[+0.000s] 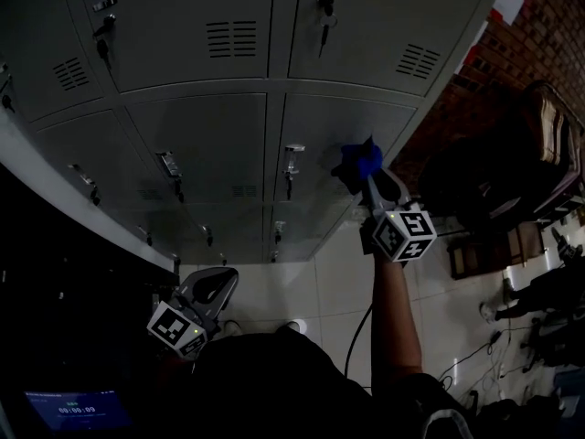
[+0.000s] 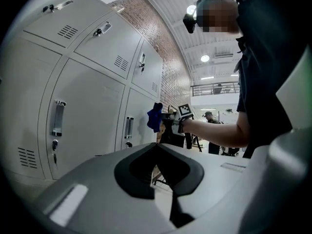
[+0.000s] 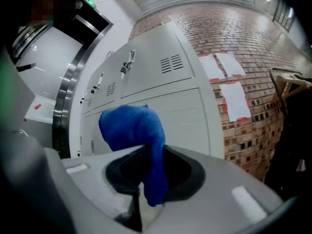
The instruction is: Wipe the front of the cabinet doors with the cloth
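Grey metal cabinet doors [image 1: 210, 144] fill the upper head view, each with a handle and vents. My right gripper [image 1: 367, 177] is held out at arm's length and is shut on a blue cloth [image 1: 359, 161], which sits at the right edge of a middle-row door [image 1: 338, 144]. In the right gripper view the blue cloth [image 3: 138, 130] bunches above the jaws and a fold hangs down between them, with the door [image 3: 170, 106] right behind. My left gripper [image 1: 212, 286] hangs low and away from the doors, shut with nothing in it; its view shows the doors [image 2: 87, 116] and the cloth [image 2: 155, 117] afar.
A brick wall [image 1: 475, 71] adjoins the cabinets on the right. A striped chair [image 1: 539, 144] and dark furniture stand further right on the pale tiled floor [image 1: 320, 291]. A cable [image 1: 356, 332] hangs by my right arm. A small lit screen [image 1: 78, 410] shows lower left.
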`<state>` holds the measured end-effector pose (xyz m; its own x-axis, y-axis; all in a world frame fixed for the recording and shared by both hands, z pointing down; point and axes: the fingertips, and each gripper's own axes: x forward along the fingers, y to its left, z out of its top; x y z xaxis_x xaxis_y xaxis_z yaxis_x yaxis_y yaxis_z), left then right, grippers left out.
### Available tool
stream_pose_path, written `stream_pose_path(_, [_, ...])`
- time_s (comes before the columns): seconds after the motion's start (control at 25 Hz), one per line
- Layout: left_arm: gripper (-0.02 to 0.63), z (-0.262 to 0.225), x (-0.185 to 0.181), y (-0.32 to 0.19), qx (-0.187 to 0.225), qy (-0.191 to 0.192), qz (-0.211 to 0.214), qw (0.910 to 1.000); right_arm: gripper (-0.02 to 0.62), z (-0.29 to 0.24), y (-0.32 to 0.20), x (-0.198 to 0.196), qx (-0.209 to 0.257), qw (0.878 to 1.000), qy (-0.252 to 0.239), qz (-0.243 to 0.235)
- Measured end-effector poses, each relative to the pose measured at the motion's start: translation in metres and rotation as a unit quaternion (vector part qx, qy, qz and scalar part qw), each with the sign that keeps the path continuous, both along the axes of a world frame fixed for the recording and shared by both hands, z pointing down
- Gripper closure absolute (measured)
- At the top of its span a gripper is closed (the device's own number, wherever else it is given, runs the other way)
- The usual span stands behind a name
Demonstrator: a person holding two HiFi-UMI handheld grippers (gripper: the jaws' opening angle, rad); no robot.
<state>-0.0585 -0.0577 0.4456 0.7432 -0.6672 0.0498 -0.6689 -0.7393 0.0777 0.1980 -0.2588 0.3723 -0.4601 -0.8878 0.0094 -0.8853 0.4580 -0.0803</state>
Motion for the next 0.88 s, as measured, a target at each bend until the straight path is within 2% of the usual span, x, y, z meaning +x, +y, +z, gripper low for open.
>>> stream_pose_path(0.28, [0.606,0.002,-0.033,0.011,-0.004,0.007,-0.022,0.9997,0.526,0.006,0.008,-0.12,-0.002,0.993,0.041,-0.11])
stream_pose_path(0.4, [0.606,0.002,-0.048,0.015,-0.005,0.009,-0.037,0.9993,0.526,0.02,-0.003,-0.15,-0.013,0.99,0.062,-0.128])
stream_pose_path(0.52, [0.606,0.004,-0.06,0.018,-0.006,0.005,-0.046,0.9989,0.526,0.036,-0.024,-0.158,-0.032,0.99,0.08,-0.112])
stream_pose_path(0.72, [0.606,0.006,-0.068,0.023,-0.028,0.01,-0.06,0.9978,0.526,0.044,-0.036,-0.151,-0.047,0.992,0.069,-0.098])
stream_pose_path(0.88, [0.606,0.008,-0.066,0.015,-0.017,0.009,-0.059,0.9981,0.526,0.043,-0.038,-0.137,-0.046,0.993,0.071,-0.087])
